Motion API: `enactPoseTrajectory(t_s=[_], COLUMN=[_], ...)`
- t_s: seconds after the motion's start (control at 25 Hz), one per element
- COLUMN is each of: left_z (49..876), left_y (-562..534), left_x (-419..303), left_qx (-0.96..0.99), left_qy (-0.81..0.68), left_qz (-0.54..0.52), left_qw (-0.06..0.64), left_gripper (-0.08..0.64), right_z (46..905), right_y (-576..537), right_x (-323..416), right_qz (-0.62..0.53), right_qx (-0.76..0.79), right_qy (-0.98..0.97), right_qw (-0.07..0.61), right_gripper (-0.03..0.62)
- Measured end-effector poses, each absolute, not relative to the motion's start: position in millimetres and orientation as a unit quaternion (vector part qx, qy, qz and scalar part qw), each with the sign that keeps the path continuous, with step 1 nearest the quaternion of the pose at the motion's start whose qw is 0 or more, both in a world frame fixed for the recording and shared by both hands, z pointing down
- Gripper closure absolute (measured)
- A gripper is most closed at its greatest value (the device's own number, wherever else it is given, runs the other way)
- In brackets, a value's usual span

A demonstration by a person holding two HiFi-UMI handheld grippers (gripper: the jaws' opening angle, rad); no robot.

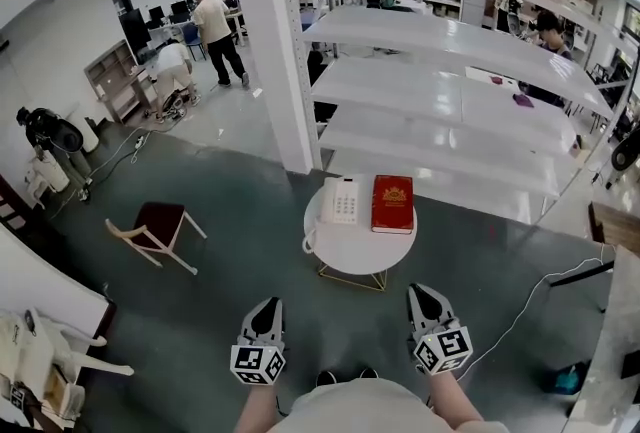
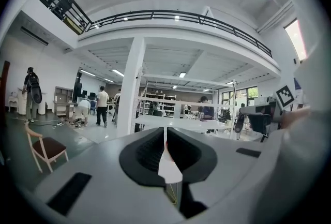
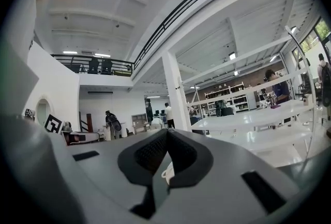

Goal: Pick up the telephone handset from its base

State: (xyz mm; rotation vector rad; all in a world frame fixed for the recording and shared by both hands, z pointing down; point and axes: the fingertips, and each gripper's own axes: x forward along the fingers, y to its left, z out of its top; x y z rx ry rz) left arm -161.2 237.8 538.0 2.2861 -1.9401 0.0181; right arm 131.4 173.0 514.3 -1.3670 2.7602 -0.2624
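Observation:
A white telephone (image 1: pixel 341 200) sits on a small round white table (image 1: pixel 355 249), with its handset (image 1: pixel 329 201) lying on the base's left side and a cord hanging off the table edge. Beside it on the right lies a red book (image 1: pixel 392 203). My left gripper (image 1: pixel 268 305) and right gripper (image 1: pixel 421 293) hover level, side by side, well short of the table, above the grey floor. In the left gripper view the jaws (image 2: pixel 165 135) meet with nothing between them. The right gripper view shows its jaws (image 3: pixel 166 134) also closed and empty.
A wooden chair with a dark red seat (image 1: pixel 155 226) stands to the left. Behind the table rise a white pillar (image 1: pixel 275 51) and long white shelves (image 1: pixel 450 91). A cable (image 1: pixel 530 306) runs over the floor at right. Several people work far back.

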Motion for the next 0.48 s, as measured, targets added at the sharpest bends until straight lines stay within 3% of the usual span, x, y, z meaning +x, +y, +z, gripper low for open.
enactPoseTrajectory(t_s=[0.48], left_z=[534.5], left_y=[234.1], left_x=[-134.9], left_qx=[0.744], left_qy=[-0.665], left_qz=[0.002], left_qw=[0.066], left_gripper=[0.528], right_z=[512.9], right_y=[155.5], right_x=[156.9], right_qz=[-0.090], right_qx=[-0.427], right_qy=[0.899], right_qw=[0.033], right_gripper=[0.584])
